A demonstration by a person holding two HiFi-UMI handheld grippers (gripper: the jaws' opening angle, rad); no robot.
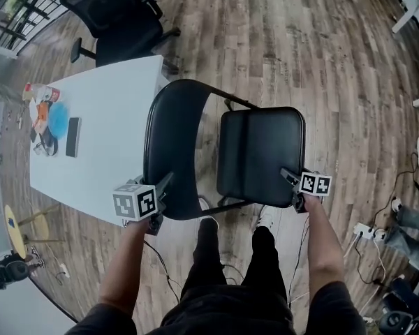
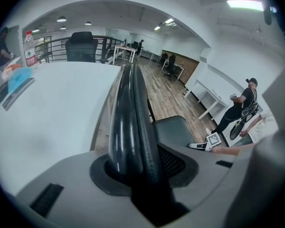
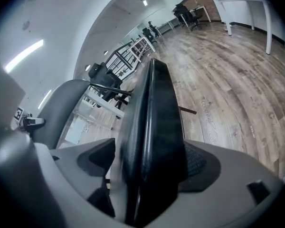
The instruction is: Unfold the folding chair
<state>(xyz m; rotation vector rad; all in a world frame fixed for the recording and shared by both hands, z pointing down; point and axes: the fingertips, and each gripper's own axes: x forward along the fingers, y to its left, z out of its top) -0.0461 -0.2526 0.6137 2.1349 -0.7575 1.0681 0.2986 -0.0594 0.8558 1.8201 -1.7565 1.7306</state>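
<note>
A black folding chair stands opened out on the wood floor before me, with its backrest (image 1: 173, 145) on the left and its padded seat (image 1: 260, 152) on the right. My left gripper (image 1: 164, 187) is shut on the backrest's near edge. In the left gripper view the rim of the backrest (image 2: 130, 118) fills the gap between that gripper's (image 2: 137, 170) jaws. My right gripper (image 1: 288, 178) is shut on the seat's near right corner. In the right gripper view the seat's edge (image 3: 154, 113) sits between that gripper's (image 3: 149, 175) pads, and the backrest (image 3: 61, 108) curves off to the left.
A white table (image 1: 105, 117) stands close against the chair's left side and carries a phone (image 1: 72, 137) and small items. Behind it is a black office chair (image 1: 119, 12). A power strip (image 1: 366, 230) and cables lie on the floor at right. A person (image 2: 237, 108) stands nearby.
</note>
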